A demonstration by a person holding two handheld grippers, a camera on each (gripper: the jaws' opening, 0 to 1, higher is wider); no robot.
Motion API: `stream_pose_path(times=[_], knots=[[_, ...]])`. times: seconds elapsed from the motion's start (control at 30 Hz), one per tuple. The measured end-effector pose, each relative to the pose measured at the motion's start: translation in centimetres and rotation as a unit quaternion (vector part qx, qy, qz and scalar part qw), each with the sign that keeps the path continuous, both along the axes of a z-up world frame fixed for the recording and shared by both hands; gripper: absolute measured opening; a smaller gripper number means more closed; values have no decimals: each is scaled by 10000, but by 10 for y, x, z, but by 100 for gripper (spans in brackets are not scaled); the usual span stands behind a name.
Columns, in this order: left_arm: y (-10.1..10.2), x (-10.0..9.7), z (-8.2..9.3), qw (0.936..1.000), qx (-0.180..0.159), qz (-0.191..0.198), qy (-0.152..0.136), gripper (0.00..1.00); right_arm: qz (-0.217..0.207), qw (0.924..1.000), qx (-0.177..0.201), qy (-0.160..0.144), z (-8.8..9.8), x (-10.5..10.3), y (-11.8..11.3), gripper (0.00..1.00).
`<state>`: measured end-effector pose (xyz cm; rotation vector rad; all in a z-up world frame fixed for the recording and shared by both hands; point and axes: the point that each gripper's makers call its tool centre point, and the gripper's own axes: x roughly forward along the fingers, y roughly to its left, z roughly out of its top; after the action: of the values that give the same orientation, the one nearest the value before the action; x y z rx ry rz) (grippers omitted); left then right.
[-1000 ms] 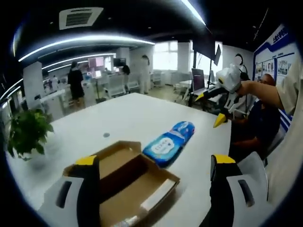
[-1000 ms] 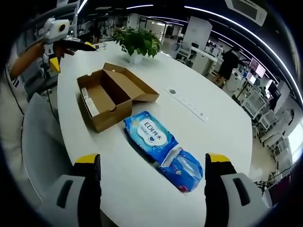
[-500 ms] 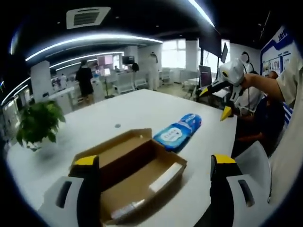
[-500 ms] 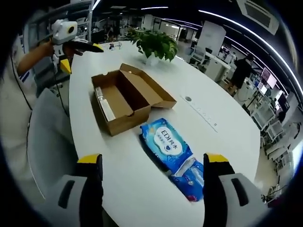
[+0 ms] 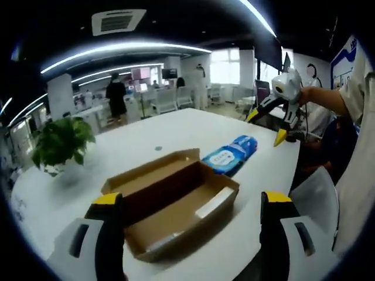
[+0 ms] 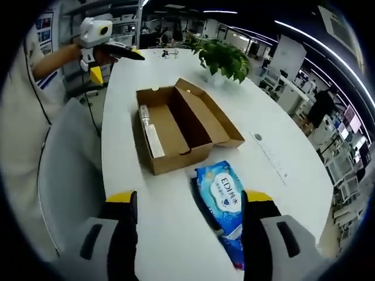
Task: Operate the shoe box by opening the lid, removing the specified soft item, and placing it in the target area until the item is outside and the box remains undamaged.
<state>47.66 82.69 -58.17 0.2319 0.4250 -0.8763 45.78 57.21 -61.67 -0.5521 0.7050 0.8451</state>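
A brown cardboard shoe box (image 5: 176,202) (image 6: 176,126) lies on the white table with its lid folded open. A small white strip rests inside it. Beside the box lies a blue soft pack of wipes (image 5: 229,156) (image 6: 224,202), flat on the table and outside the box. My left gripper (image 5: 190,202) hovers open above the box, nothing between its jaws; it also appears as the left gripper (image 6: 108,55) at the table's far end. My right gripper (image 6: 188,202) is open over the pack's near end, and comes into the left gripper view as the right gripper (image 5: 266,123), held aloft, jaws apart.
A potted green plant (image 5: 58,143) (image 6: 225,58) stands on the table (image 5: 176,132) past the box. A pale chair (image 6: 70,175) sits at the table's edge by the person's sleeve (image 5: 348,99). Desks, screens and standing people are far behind.
Both views have shifted. The left view now shows the box more centrally and further off. The right view has drawn nearer to the wipes pack, whose near end now sits between its jaws.
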Motion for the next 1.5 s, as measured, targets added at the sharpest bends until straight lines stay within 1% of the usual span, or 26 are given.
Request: stream_pose_path(times=[0.1, 0.3, 0.4, 0.47, 0.57, 0.87, 1.0, 1.27, 1.37, 1.5], knots=[[5, -3, 0, 10000, 34, 17, -23, 100, 178, 9998, 7, 62, -4, 3, 10, 60], [13, -9, 0, 9999, -9, 106, -24, 100, 528, 9985, 18, 171, -14, 12, 29, 57], [18, -12, -3, 9999, 38, 154, -5, 100, 776, 9968, 19, 195, -18, 16, 40, 54], [22, -14, -6, 9998, 61, 188, 15, 100, 847, 9961, 16, 239, -21, 19, 45, 53], [27, -16, -10, 9996, 74, 249, 53, 100, 1066, 9939, 3, 292, -26, 22, 54, 52], [35, -22, -17, 9992, 134, 356, 148, 100, 1376, 9894, 82, 447, -40, 37, 78, 46], [38, -23, -20, 9990, 157, 369, 208, 100, 1515, 9866, 52, 597, -52, 40, 88, 46], [45, -23, -18, 9990, 50, 388, 233, 100, 1727, 9810, 15, 879, -73, 45, 106, 45], [48, -21, -14, 9990, -69, 410, 189, 100, 1760, 9800, -27, 931, -79, 47, 108, 44], [50, -19, -13, 9989, -125, 422, 148, 100, 1770, 9786, -34, 1045, -88, 51, 114, 44]])
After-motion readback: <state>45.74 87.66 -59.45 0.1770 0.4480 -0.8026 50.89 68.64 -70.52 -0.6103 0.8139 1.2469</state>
